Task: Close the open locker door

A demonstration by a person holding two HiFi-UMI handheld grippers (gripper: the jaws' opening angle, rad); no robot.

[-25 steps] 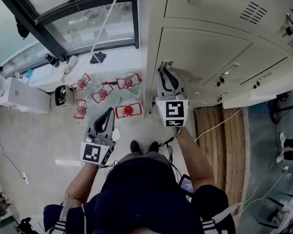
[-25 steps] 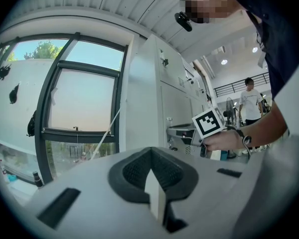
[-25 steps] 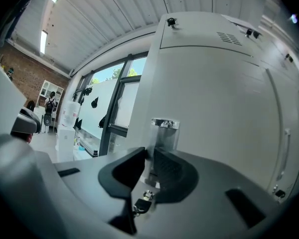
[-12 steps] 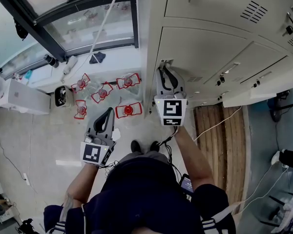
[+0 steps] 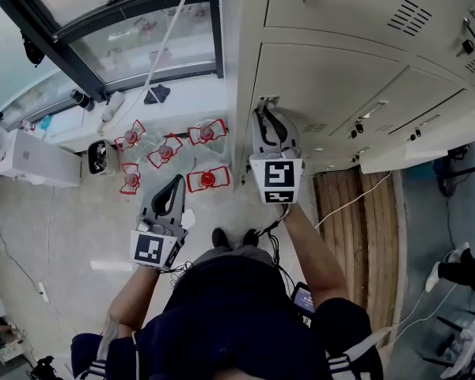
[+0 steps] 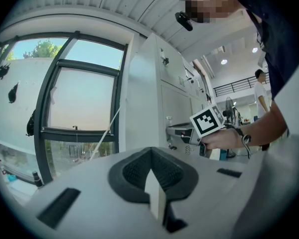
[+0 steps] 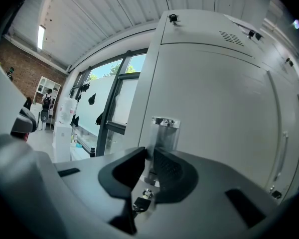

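Observation:
The grey locker door (image 5: pixel 340 77) lies flush with the cabinet front. At its left edge sits a metal latch handle (image 5: pixel 267 104), which shows as a shiny tab (image 7: pixel 164 131) in the right gripper view, with a key (image 7: pixel 141 202) hanging under it. My right gripper (image 5: pixel 265 111) points level at the door, and its dark pads (image 7: pixel 150 158) are shut on that tab. My left gripper (image 5: pixel 176 182) hangs lower left, away from the lockers. Its jaws (image 6: pixel 152 183) are pressed together with nothing between them.
Several red-capped bottles (image 5: pixel 208 179) stand on the floor below the window (image 5: pixel 142 30). A pale panel (image 5: pixel 412 153), seemingly another open door, juts out from the lockers at lower right. Wooden boards (image 5: pixel 356 228) and a white cable (image 5: pixel 356 200) lie by the person's feet.
Neither gripper has moved. A bystander's shoes at the right edge have shifted downward in the picture.

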